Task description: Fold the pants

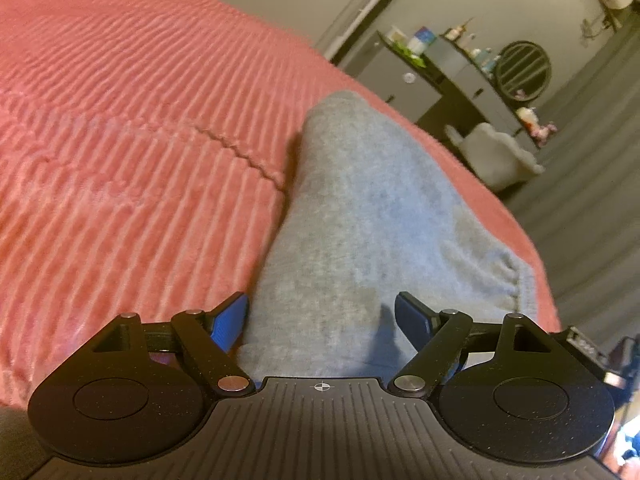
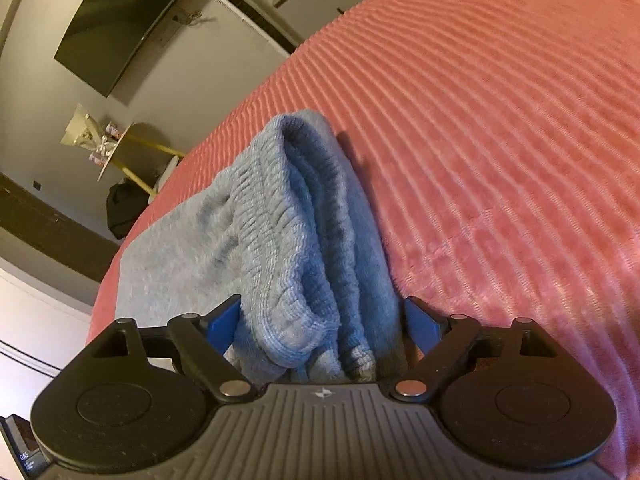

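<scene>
Already the grey-blue pants [image 1: 360, 216] lie in a compact, layered bundle on the pink ribbed bedspread [image 1: 120, 140], near the edge of the bed. In the right wrist view the elastic waistband [image 2: 276, 248] is doubled over on itself, with several thicknesses of cloth stacked beside it, so I judge that most of the folding is done. What may remain is a last fold or some smoothing, since the layers bulge and the top edge curls instead of lying flat. The left gripper [image 1: 322, 320] hovers over one end of the bundle with its jaws spread wide; cloth sits between them, but the blue pads [image 1: 230, 322] do not press on it. The right gripper [image 2: 322, 324] stands the same way at the waistband end, jaws apart and straddling the stacked folds without pinching them. Beyond the bed, a dresser [image 1: 460, 76] with small items stands against the wall.
</scene>
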Tool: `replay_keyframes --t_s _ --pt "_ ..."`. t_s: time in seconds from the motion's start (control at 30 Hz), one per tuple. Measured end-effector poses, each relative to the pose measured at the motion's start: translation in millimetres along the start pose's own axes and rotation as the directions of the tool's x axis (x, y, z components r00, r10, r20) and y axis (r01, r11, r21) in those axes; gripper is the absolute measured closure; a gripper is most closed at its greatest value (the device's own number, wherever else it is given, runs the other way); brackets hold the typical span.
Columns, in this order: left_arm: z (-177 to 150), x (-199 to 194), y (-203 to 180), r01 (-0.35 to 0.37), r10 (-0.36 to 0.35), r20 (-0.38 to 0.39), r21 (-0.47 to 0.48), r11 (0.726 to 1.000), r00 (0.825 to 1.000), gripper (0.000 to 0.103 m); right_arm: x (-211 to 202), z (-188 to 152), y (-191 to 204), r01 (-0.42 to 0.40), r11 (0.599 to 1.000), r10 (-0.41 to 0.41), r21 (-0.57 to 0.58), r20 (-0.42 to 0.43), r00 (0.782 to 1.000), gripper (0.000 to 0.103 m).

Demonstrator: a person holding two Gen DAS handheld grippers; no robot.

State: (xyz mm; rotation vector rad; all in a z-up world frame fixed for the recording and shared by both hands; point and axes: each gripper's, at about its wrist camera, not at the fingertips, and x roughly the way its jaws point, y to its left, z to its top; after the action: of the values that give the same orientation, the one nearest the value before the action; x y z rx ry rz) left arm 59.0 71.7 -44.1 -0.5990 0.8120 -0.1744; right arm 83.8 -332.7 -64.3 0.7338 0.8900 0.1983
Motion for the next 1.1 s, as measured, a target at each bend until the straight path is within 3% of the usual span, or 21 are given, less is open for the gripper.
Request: replay_keyframes --t_s 0.17,0.33,0.4,0.43,0.5,0.6,0.67,0.73,0.8,0.87,0.9,1.0,1.1 --pt "15 23 -2 0.012 -0.011 -0.094 0.000 1.000 0.996 0.018 8 -1 3 -0.032 0.999 0.031 -0.031 -0.028 0.999 0.013" --pt "40 56 -14 0.039 -0.020 -0.219 0.081 0.996 0.976 0.018 16 8 2 -0.082 0.996 0.079 -0.044 -0.058 0.995 0.013" --pt "50 71 -19 0.034 0.000 -0.270 0.121 0.992 0.963 0.020 19 14 1 -0.099 0.993 0.093 -0.065 -0.077 0.993 0.019" --pt "55 76 -22 0.037 0.002 -0.280 0.132 0.991 0.960 0.021 21 17 1 -0.106 0.991 0.099 -0.083 -0.084 0.992 0.031" --pt "62 87 -27 0.037 0.014 -0.301 0.162 0.986 0.954 0.024 25 25 -4 -0.151 0.987 0.143 -0.060 -0.122 0.982 0.036" --pt "66 101 -29 0.068 0.008 -0.327 0.219 0.973 0.945 0.024 37 38 -13 -0.198 0.980 0.193 -0.014 -0.184 0.964 0.033" --pt "71 109 -28 0.086 -0.008 -0.339 0.215 0.973 0.941 0.024 47 48 -12 -0.227 0.974 0.222 0.002 -0.227 0.948 0.021" --pt "76 113 -24 0.095 -0.031 -0.332 0.178 0.979 0.943 0.028 56 54 -7 -0.237 0.971 0.234 0.021 -0.253 0.939 0.017" --pt "76 108 -23 0.098 -0.040 -0.297 0.182 0.978 0.954 0.045 62 59 -2 -0.217 0.975 0.219 0.035 -0.253 0.942 0.018" --pt "74 101 -21 0.115 -0.064 -0.264 0.180 0.977 0.962 0.062 60 58 6 -0.164 0.986 0.163 0.012 -0.218 0.962 0.044" --pt "75 98 -22 0.120 -0.075 -0.250 0.171 0.978 0.965 0.067 56 57 12 -0.150 0.988 0.141 -0.027 -0.200 0.970 0.045" --pt "80 84 -32 0.129 -0.097 -0.190 0.168 0.977 0.977 0.071 45 56 25 -0.156 0.986 0.144 -0.063 -0.157 0.977 0.049" --pt "93 72 -49 0.175 -0.152 -0.138 0.177 0.968 0.979 0.071 28 69 38 -0.206 0.976 0.199 -0.072 -0.097 0.975 0.052"
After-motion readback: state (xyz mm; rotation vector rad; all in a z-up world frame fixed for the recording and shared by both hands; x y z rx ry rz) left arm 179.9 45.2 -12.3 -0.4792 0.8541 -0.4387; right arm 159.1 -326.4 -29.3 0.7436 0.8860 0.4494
